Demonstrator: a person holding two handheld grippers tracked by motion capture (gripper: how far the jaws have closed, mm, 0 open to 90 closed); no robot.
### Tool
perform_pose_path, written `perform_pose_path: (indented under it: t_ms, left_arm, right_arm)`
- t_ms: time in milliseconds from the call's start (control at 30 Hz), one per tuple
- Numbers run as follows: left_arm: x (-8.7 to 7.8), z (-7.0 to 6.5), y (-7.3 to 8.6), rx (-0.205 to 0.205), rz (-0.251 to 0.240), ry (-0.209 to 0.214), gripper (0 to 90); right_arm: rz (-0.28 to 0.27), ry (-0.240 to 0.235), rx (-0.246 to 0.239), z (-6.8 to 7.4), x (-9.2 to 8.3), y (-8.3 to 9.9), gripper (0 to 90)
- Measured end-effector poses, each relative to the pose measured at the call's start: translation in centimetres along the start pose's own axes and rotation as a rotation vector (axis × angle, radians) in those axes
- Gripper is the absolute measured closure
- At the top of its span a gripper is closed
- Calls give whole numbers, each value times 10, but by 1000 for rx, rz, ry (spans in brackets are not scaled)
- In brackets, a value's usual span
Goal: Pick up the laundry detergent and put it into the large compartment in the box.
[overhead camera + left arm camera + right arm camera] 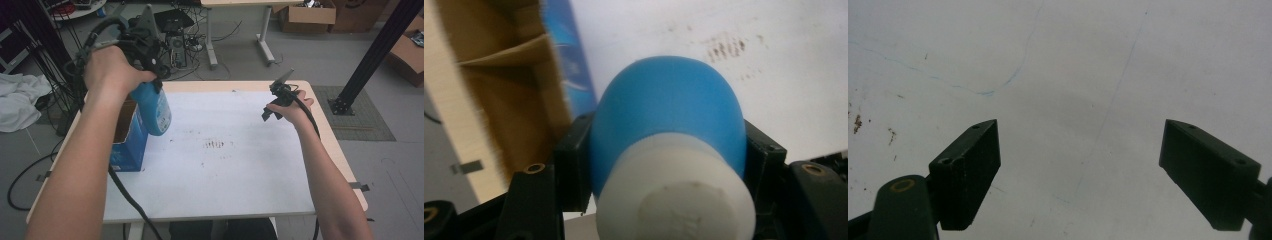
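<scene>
A blue bottle (155,107) with a white cap hangs in the air over the table's left side, held near its top by my left gripper (150,65). In the left gripper view the bottle (669,110) sits squeezed between both black jaws, white cap toward the camera. Just below and left of it stands an open blue cardboard box (127,137), its brown inside (499,80) visible. My right gripper (276,102) hovers over the table's right side, open, with nothing between its fingers (968,170), above the white sheet (1073,75).
A white sheet (220,170) covers most of the wooden table (340,165) and bears dark smudges (215,145) at its middle. Cables, a second desk and cardboard boxes (307,15) stand on the floor beyond. White cloth (17,100) lies left of the table.
</scene>
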State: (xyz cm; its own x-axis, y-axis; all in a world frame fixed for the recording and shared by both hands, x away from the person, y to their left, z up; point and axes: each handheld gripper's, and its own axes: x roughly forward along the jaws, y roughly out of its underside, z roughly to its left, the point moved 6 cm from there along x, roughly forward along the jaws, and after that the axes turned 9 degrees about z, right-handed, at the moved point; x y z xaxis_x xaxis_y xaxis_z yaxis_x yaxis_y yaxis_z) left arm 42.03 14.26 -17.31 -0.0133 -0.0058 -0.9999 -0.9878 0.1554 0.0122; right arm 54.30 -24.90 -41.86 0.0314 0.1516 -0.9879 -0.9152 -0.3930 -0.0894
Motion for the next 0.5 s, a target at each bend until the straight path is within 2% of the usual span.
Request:
perform_pose_path:
  t_ms: [300,500]
  left_arm:
    - [-22,50,12,-140,-32,-28,383]
    - [-26,77,21,-223,-41,-59,383]
  right_arm:
    - [-2,1,1,-2,-1,0,169]
    - [-3,-3,4,-1,-2,-1,170]
